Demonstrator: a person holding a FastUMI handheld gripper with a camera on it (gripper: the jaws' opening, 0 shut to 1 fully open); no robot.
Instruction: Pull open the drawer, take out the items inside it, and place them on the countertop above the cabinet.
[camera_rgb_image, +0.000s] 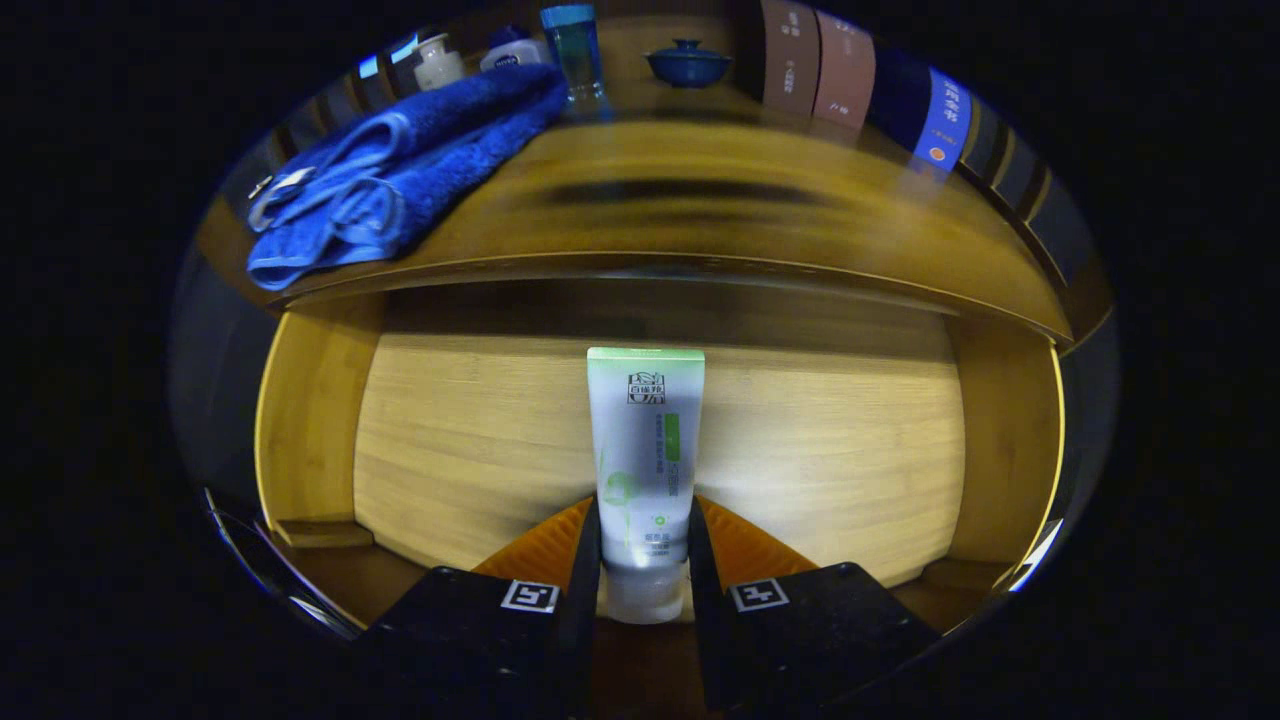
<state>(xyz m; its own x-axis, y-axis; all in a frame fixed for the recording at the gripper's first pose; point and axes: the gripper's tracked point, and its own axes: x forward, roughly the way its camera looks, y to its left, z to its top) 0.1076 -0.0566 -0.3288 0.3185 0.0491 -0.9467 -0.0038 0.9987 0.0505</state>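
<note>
Tube (645, 450), held between the gripper's (643, 540) two fingers: a framed dark logo near its top end, green and grey print below, all too small to read. Finger blocks: one square black-and-white coded marker (529, 596) on the left, a second marker (757, 595) on the right. Books (845, 70) at the back of the countertop (700, 220): pale characters on two brown spines, white characters on the blue band of a third, none legible. White jar (513, 52) beside the towel (400, 170): a blue mark, possibly a brand name.
</note>
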